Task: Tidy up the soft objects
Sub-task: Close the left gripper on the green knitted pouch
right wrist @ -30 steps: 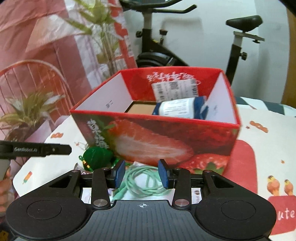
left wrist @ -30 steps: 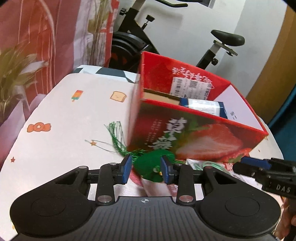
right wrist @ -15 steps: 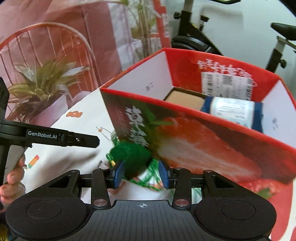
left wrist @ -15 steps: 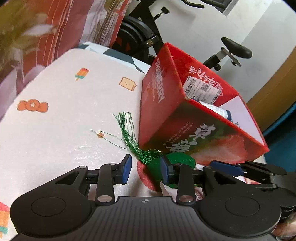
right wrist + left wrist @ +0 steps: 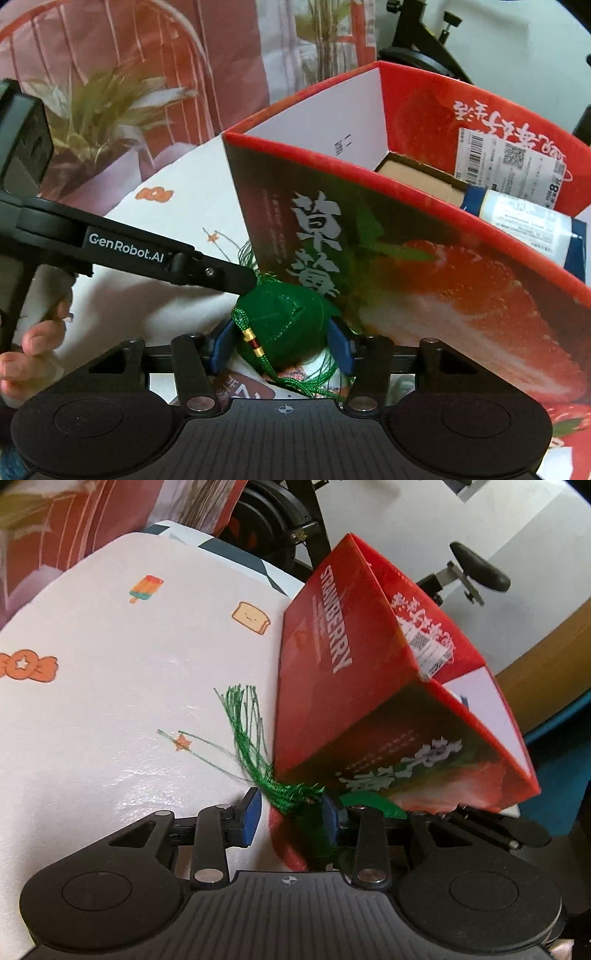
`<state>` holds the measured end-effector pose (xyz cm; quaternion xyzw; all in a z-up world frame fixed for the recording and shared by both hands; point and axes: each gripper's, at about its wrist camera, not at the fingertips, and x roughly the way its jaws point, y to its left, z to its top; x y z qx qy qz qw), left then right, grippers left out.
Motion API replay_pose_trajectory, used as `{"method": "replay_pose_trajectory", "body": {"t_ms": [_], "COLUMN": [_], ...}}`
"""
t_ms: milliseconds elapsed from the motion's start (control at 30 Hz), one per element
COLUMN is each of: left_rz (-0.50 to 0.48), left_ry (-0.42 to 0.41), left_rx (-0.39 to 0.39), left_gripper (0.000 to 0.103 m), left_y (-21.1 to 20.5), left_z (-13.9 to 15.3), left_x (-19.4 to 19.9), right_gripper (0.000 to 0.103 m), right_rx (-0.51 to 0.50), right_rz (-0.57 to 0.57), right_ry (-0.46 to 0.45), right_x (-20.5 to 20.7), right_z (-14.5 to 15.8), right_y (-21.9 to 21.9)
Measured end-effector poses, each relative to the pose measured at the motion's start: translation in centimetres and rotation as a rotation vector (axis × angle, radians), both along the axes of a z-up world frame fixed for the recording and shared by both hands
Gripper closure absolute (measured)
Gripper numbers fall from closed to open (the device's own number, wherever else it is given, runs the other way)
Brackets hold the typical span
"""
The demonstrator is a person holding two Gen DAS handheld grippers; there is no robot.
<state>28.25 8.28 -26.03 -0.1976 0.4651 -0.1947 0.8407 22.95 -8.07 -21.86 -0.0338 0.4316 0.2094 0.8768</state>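
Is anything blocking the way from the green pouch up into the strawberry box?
Yes. The green pouch lies on the tablecloth right against the strawberry box, whose tall front wall stands between it and the open top. It sits between the right gripper fingers.

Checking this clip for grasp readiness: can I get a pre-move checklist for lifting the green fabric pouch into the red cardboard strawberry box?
1. Green fabric pouch between the right gripper jaws: ok; the jaws have just been opening.
2. Pads pressing on the pouch: cannot tell.
3. Green thread tassel free of the left gripper: not ok; strands run between its open jaws.
4. Red cardboard strawberry box open on top, with room inside: ok.
5. Pouch clear of the box wall: not ok; it lies right beside it.
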Motion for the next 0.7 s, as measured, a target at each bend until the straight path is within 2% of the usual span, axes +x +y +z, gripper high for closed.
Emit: {"method": "replay_pose_trajectory", "body": {"t_ms": [100,333,533,700], "left_rz": [0.017,-0.005,0.029,0.005], "left_ry": [0.019,0.003,0.044,0.062], "left_rx": [-0.044,-0.058,-0.079,-0.117], "left_gripper": [0.065,0.065,0.051,0.051], "left_y": [0.1,-0.6,-1.1,-1.5], "left_z": [-0.6,-0.4,-0.8,-0.8], "left_x": [0.2,-0.1,0.5,0.7], "right_gripper": [0.054,0.054,0.055,0.056], "right_rx": [0.034,0.089,0.128,0.161], "right_rz": [-0.007,-0.025,-0.053,-0.08], "right_ry": [0.01,0.022,0.035,0.048], "right_x": [0.1,0.2,0.2,0.2], "right_z": [-0.2,-0.7,-0.9,-1.1], "right_y": [-0.6,-1.6,-2.5,-3.1]}}
